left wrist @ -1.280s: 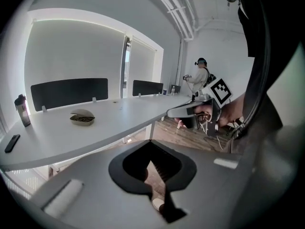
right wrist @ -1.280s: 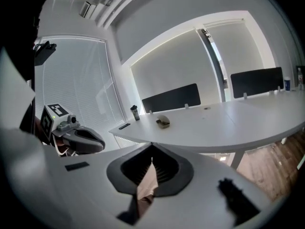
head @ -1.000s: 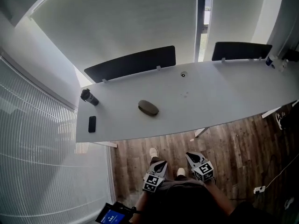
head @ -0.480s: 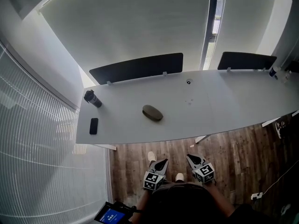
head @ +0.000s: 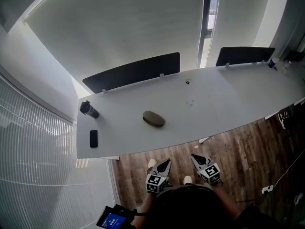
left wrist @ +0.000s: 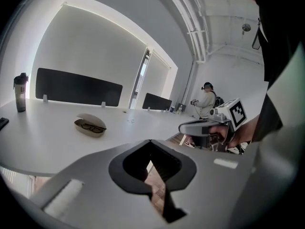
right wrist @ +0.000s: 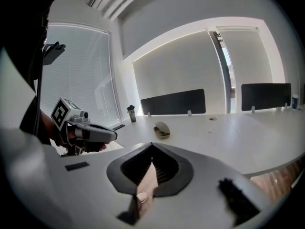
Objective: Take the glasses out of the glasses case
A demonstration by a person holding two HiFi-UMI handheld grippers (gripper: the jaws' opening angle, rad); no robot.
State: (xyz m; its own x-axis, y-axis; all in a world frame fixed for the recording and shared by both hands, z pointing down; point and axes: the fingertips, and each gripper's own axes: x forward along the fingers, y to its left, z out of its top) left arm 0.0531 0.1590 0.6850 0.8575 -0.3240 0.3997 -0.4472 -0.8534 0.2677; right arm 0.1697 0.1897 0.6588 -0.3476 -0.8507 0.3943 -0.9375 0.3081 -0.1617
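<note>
A: From the head view, what is there?

B: A long white table (head: 224, 101) with the glasses case (head: 154, 119), a dark oval, lying well in from the near edge. A dark bottle (head: 88, 109) and a flat black phone (head: 93, 138) sit towards the table's left end, and two dark panels (head: 131, 72) stand along the far edge. The left gripper (head: 167, 162) and the right gripper (head: 194, 157) hang over the plank floor (head: 238, 147), short of the table and well apart from the case.

A: Does the left gripper view add anything?

B: Yes. It shows the case open, its pale lid tipped back, with the glasses (left wrist: 90, 126) lying inside, which the head view is too far off to show. This claw's grey jaws are closed together with nothing between them. A person (left wrist: 207, 99) stands in the far background.

A: And the right gripper view?

B: Its jaws are likewise pressed together and empty. The case is small there, past the table edge, with nothing standing before it. Slatted blinds (right wrist: 86, 80) cover the window on the left.
</note>
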